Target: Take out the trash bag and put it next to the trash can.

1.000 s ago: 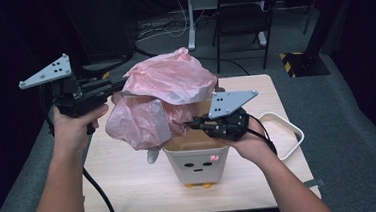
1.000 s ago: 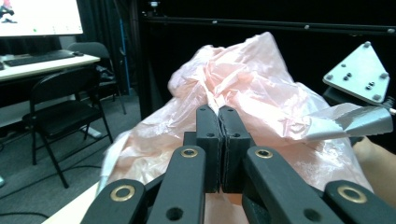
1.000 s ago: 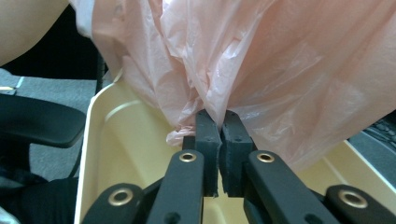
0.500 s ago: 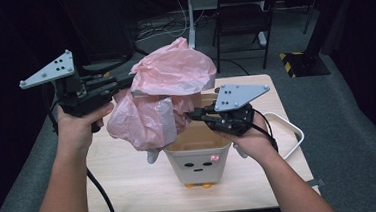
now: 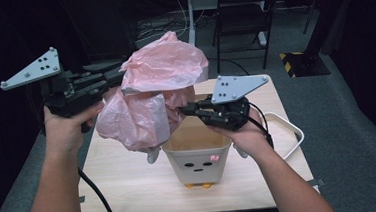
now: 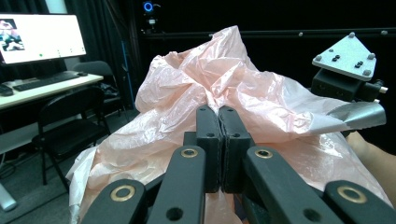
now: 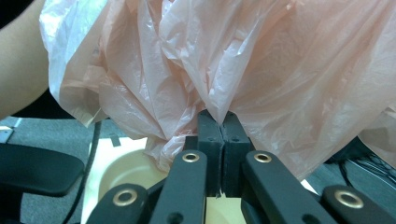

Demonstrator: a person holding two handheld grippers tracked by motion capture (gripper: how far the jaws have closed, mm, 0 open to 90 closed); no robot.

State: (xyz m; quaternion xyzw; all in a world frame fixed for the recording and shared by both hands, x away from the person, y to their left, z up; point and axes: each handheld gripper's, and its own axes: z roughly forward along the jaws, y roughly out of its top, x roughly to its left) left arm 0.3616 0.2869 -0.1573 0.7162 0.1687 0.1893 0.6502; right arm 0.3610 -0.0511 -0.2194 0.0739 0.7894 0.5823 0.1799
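**A:** Why was the pink plastic bag [image 5: 155, 93] held up in the air like that, rather than lying on the table [image 5: 126, 185]?

**B:** My reading is that the person was spreading it to line the small bin [image 5: 197, 155]. The left hand-held gripper [image 5: 121, 78] had its jaws pressed together on a fold of the film near the bag's top, at about ten o'clock from the bin. The right hand-held gripper [image 5: 186, 108] was likewise clamped shut on a pinch of film, just above the bin's far rim, at roughly twelve o'clock. Two grips apart from each other would let the bag be pulled open.

**A:** So the bag was hanging over the bin?

**B:** Above it and off toward ten and eleven o'clock, billowed and crumpled, with its lower bulk drooping beside the bin's left edge. It did not look to be inside the bin yet.

**A:** Did the gripper views confirm the grips?

**B:** Yes. In the left gripper view the film [image 6: 224, 88] rose straight from between the closed jaws; in the right gripper view the film [image 7: 261, 70] hung down into the closed jaws, with the bin's pale inside [image 7: 126, 175] at seven o'clock.

**A:** What couldn't you make out?

**B:** Where the bag's mouth was: the crumpling hid it, so I couldn't tell whether either gripper held the rim or just a fold. The bag also covered the left gripper's tips in the high view. A white object [image 5: 153, 155] poked out beneath the bag at the bin's nine o'clock, too hidden to identify. A white tray [image 5: 290, 129] at three o'clock was partly covered by the right hand [image 5: 245, 134].
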